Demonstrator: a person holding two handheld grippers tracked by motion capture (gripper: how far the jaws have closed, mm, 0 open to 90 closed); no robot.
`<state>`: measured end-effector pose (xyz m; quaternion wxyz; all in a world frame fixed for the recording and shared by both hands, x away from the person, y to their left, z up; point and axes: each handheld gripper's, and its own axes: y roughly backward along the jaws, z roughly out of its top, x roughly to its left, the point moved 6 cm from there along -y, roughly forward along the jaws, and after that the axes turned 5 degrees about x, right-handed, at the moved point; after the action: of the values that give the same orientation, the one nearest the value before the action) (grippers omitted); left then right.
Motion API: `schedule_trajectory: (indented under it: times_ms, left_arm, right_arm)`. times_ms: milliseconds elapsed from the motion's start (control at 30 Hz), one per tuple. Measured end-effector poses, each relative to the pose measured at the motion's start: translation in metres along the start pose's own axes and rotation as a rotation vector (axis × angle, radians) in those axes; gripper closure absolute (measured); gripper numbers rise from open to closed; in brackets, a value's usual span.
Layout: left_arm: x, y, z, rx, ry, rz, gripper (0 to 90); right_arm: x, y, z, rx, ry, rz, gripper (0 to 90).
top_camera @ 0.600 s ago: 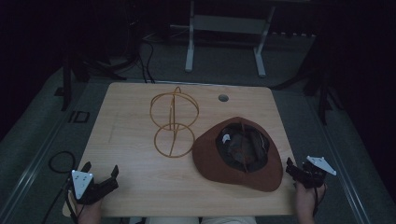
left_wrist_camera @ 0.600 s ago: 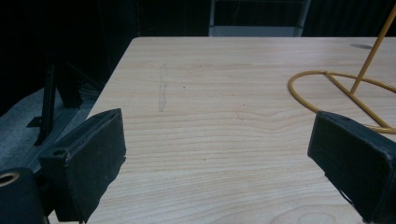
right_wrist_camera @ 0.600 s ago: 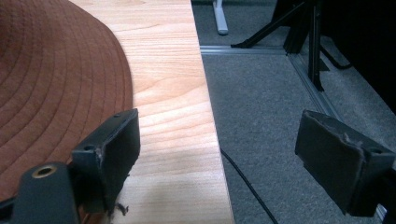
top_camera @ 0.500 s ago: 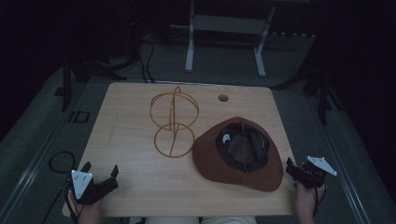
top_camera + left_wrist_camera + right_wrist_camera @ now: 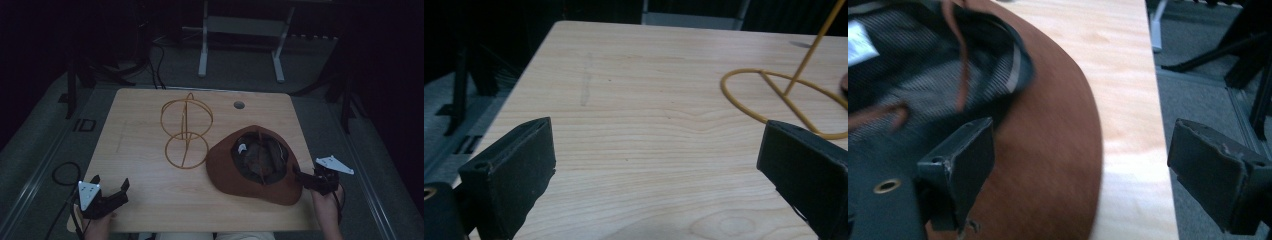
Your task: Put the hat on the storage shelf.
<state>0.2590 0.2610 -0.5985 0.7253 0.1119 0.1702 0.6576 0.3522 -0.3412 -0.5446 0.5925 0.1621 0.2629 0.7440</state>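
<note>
A brown wide-brimmed hat [image 5: 227,167] lies upside down on the right half of the wooden table [image 5: 135,120], its dark lining and a white label facing up. To its left stands a yellow wire hat stand [image 5: 186,131] made of hoops on a ring base. My left gripper [image 5: 110,181] is open at the table's near left corner, with bare wood between its jaws and the stand's base ring [image 5: 784,100] ahead on the right. My right gripper [image 5: 302,178] is open at the hat's right brim. In the right gripper view the brim [image 5: 1048,125] reaches between the jaws, and neither pad presses on it.
A round cable hole [image 5: 239,105] sits in the table's far edge. White frame legs [image 5: 202,45] stand on the grey floor behind the table. A black cable loop [image 5: 65,172] lies on the floor at the left. The table's right edge [image 5: 1160,150] runs between the right gripper's jaws.
</note>
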Motion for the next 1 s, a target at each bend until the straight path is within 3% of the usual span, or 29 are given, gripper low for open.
schedule_trajectory:
  times_ms: [67, 100, 167, 267, 400, 433, 633, 1000]
  left_arm:
    - [-0.001, 0.0, 0.0, 0.001, 0.007, -0.01, 2.9]
    - [-0.003, -0.001, 0.0, 0.031, 0.004, -0.021, 2.9]
    - [-0.005, -0.001, -0.002, 0.067, 0.004, -0.01, 2.9]
    - [-0.009, -0.003, -0.004, 0.102, -0.006, -0.024, 2.9]
    - [-0.014, -0.004, -0.005, 0.109, -0.035, -0.054, 2.9]
    - [-0.016, -0.004, -0.005, 0.113, -0.046, -0.059, 2.9]
    - [-0.017, -0.004, -0.005, 0.114, -0.039, -0.076, 2.9]
    - [-0.021, -0.005, -0.005, 0.124, -0.058, -0.092, 3.0]
  right_arm:
    - [0.006, 0.003, 0.012, -0.014, 0.023, 0.009, 11.7]
    - [0.009, 0.003, 0.016, -0.006, 0.03, 0.01, 15.4]
    - [0.017, 0.001, 0.025, 0.03, 0.054, 0.062, 13.4]
    - [0.026, -0.004, 0.038, 0.026, 0.015, 0.165, 13.4]
    - [0.03, -0.01, 0.046, 0.031, 0.034, 0.166, 13.4]
    - [0.034, -0.024, 0.056, 0.052, 0.057, 0.166, 14.7]
    - [0.036, -0.053, 0.069, 0.096, 0.116, 0.15, 18.9]
    - [0.038, -0.1, 0.064, 0.207, 0.155, 0.114, 23.5]
